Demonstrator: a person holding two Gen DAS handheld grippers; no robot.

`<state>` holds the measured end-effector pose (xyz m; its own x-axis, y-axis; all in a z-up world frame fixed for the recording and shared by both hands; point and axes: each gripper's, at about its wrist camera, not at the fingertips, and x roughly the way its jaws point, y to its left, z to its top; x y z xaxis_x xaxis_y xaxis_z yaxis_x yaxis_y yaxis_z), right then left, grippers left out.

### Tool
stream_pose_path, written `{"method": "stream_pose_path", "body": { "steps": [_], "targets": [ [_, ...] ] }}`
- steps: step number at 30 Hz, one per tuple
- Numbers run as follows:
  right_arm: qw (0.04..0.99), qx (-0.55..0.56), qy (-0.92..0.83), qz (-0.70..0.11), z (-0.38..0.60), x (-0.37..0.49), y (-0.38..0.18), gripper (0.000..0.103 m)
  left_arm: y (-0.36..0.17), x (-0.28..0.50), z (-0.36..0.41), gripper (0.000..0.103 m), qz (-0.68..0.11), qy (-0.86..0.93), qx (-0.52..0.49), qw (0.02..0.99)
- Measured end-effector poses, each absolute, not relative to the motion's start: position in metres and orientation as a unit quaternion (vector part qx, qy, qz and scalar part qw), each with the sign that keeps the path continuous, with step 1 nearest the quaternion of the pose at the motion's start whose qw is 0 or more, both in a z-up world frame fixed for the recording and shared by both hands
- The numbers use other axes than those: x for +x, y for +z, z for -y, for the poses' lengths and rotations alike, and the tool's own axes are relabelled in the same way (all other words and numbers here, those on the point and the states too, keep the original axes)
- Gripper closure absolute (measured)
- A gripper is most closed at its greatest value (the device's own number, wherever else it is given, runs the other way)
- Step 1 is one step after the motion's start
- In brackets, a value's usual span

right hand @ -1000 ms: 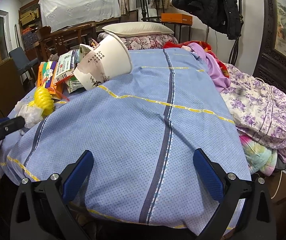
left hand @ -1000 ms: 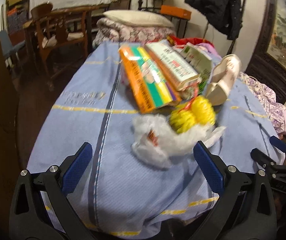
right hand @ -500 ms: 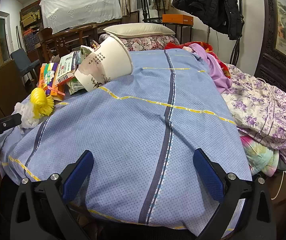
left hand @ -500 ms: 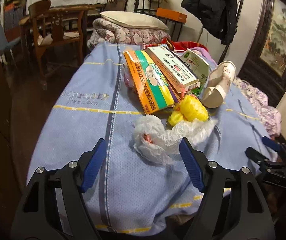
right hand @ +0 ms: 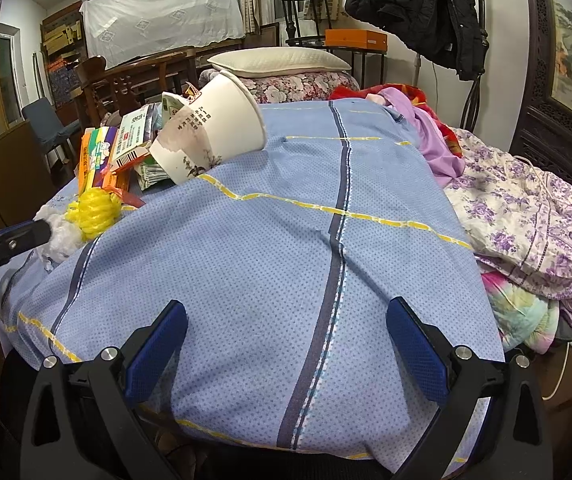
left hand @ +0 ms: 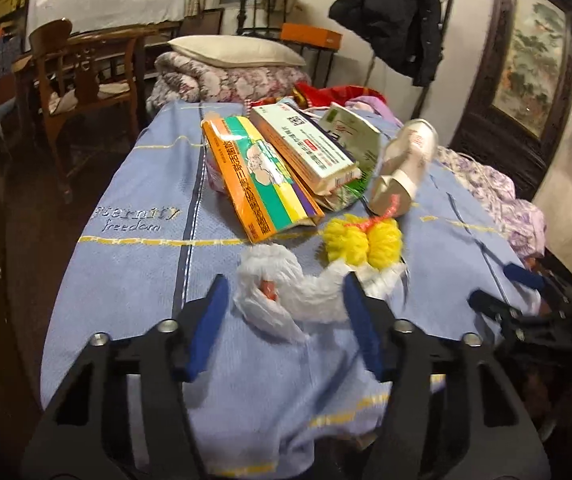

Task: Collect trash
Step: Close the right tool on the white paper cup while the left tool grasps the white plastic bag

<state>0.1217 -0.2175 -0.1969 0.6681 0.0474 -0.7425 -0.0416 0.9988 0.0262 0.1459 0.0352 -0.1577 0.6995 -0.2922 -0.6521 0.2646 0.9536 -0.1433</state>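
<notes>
A crumpled white plastic bag (left hand: 286, 300) lies on the blue cloth near its front edge, with a yellow net ball (left hand: 361, 240) just behind it. My left gripper (left hand: 286, 312) straddles the bag, its blue pads partly closed around it; I cannot tell if they touch. Behind lie an orange and green box (left hand: 258, 176), a white box (left hand: 305, 144) and a tipped white paper cup (left hand: 405, 168). My right gripper (right hand: 286, 344) is open and empty over bare blue cloth. In the right wrist view the cup (right hand: 210, 132), net ball (right hand: 94, 212) and bag (right hand: 60, 236) sit far left.
The blue cloth (right hand: 286, 240) covers a rounded table. Floral bedding (right hand: 525, 220) lies piled to the right. A wooden chair (left hand: 78, 80) stands at the left. A folded quilt with a pillow (left hand: 234, 56) is behind the table.
My left gripper has moved forward to the white bag and its pads have narrowed around it. The right gripper has stayed still and open.
</notes>
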Motion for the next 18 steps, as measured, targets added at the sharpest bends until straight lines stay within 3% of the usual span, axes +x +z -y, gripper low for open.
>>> {"method": "stream_pose_path", "body": {
  "steps": [6, 9, 10, 18],
  "targets": [
    [0.914, 0.006, 0.024, -0.406, 0.217, 0.121, -0.197, 0.004, -0.167, 0.145, -0.038, 0.045, -0.378, -0.156, -0.017, 0.913],
    [0.913, 0.005, 0.024, -0.406, 0.218, 0.121, -0.197, 0.004, -0.166, 0.154, -0.033, 0.019, -0.374, -0.155, -0.024, 0.914],
    [0.914, 0.005, 0.024, -0.406, 0.218, 0.121, -0.197, 0.004, -0.165, 0.155, -0.032, 0.015, -0.37, -0.156, -0.026, 0.915],
    [0.915, 0.053, 0.043, -0.397, 0.226, 0.122, -0.184, 0.005, -0.176, 0.172, -0.036, 0.015, -0.378, -0.145, -0.051, 0.913]
  ]
}}
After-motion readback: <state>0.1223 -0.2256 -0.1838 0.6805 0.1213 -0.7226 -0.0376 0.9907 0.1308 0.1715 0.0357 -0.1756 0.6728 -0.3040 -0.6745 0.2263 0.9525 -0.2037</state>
